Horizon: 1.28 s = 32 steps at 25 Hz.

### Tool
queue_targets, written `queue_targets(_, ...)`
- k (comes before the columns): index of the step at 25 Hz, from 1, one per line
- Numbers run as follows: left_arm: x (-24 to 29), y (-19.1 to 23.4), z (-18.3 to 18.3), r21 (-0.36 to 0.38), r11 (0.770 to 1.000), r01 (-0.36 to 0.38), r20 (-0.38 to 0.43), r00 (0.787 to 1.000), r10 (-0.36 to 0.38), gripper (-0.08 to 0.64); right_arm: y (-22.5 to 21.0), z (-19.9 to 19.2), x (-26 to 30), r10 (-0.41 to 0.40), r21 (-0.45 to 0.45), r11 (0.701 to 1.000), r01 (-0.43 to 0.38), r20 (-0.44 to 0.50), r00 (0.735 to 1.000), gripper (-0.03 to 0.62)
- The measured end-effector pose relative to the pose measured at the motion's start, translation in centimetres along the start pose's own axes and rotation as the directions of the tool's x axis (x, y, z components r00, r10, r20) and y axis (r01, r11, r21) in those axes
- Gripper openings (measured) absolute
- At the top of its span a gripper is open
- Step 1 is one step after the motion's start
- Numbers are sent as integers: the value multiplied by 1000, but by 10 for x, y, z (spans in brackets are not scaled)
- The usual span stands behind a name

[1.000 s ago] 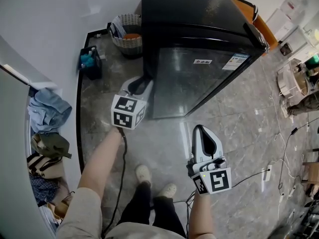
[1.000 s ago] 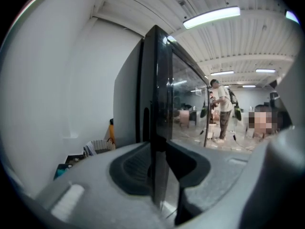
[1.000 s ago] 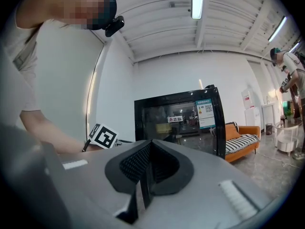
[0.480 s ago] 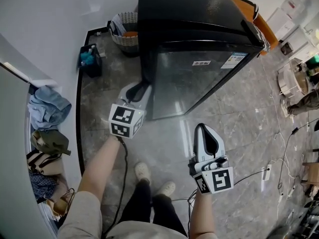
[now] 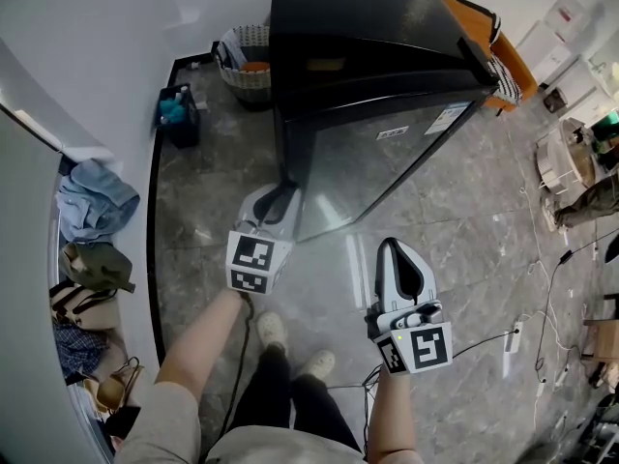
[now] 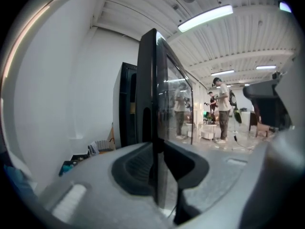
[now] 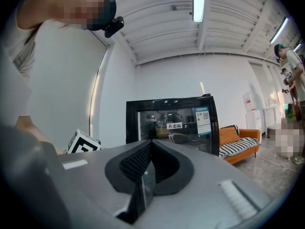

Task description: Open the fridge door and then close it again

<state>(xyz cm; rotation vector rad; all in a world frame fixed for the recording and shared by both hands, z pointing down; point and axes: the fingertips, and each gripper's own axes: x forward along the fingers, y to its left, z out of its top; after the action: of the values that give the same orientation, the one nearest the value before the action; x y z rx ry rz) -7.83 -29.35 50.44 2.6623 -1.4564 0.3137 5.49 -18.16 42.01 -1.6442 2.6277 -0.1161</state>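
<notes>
black fridge (image 5: 377, 27) sits at twelve o'clock in the head view, and its glass door (image 5: 387, 162) is on the move. a second ago that door lay close against the body; now its free edge has swung out toward six o'clock. the left gripper (image 5: 279, 199) has come back toward the person with it, and sits at about seven o'clock from the door's centre.

in the left gripper view the door's edge (image 6: 153, 80) stands upright right between the pads. the jaws are closing and pinching it, and the fridge body shows behind at ten o'clock with a plain gap between the two.

the right gripper (image 5: 398, 259) hangs at five o'clock, well apart from the fridge. its jaws are together on nothing and point at the glass front.

so the opening half looks under way but only partly done: the door is cracked, not wide. by my reading the next call is more pull along the same arc, then a push back to shut it. a wicker basket (image 5: 247, 51) sits beside the fridge at eleven o'clock, away from the swing.
</notes>
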Motion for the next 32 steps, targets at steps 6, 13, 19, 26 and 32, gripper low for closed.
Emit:
queue_targets(6,-20,-30,-4,-12,999,-49,9,999,49,67,-3,6,-23,-4,-7,1000,4,9,1000,-11)
queue_targets(13,-36,-64,-6,-21,999,-48,0,999,48,60,-12,13,-53,-21,-6,1000,21,19,1000,-11)
queue_targets(19,-45,-90,-8,-26,998,-61,-4,998,61,55,-17,14,-77,-30,-4,1000,30,26,999,-12)
queue_targets(26,-53,-118,-8,-26,998,-56,-8,998,56,49,-25,19,-97,-38,-2,999,38,34,999,-11)
queue_targets(32,-59,-141,-9,-15,999,-41,-6,999,41,44,-30,22,-110,-49,-4,999,49,41,998,-11)
